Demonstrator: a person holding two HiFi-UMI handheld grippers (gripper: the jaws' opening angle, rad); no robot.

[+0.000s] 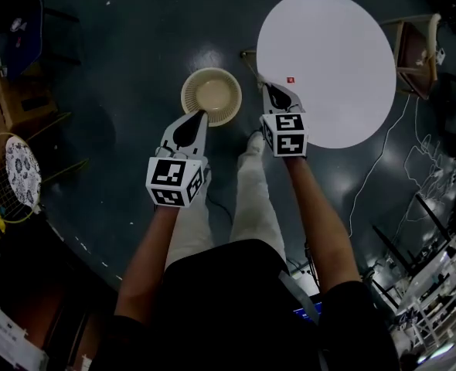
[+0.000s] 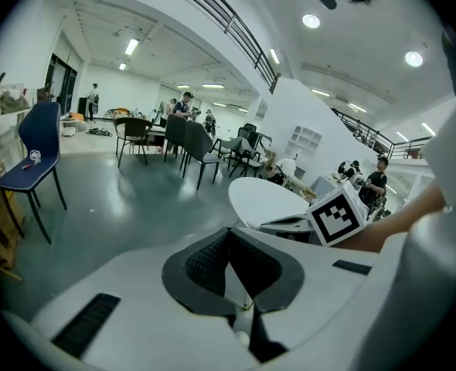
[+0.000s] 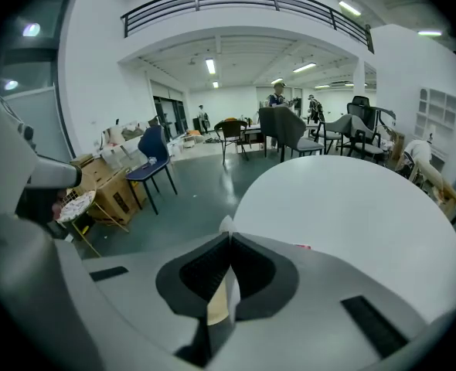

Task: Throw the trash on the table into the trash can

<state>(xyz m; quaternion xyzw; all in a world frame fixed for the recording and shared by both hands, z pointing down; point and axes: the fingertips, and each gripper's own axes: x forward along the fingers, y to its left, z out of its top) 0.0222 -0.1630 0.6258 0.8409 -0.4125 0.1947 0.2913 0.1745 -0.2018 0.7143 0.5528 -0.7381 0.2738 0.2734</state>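
Observation:
A beige round trash can [image 1: 189,91] stands on the dark floor, left of the white round table [image 1: 326,68]. A small red scrap [image 1: 290,79] lies near the table's left edge and also shows as the red scrap [image 3: 302,246] in the right gripper view. My left gripper [image 1: 200,114] hangs over the can's near rim. Its tips meet in the left gripper view [image 2: 229,232]; a pale sliver behind them is unclear. My right gripper [image 1: 268,88] is at the table's left edge, shut on a thin white scrap of paper [image 3: 226,224] that pokes out at the tips.
A wooden chair [image 1: 417,49] stands at the table's far right and a blue chair [image 1: 15,29] at the far left. Cardboard boxes [image 1: 11,103] and a wire stand with a patterned plate [image 1: 21,168] lie left. Cables [image 1: 382,153] trail right. My legs [image 1: 251,199] are below.

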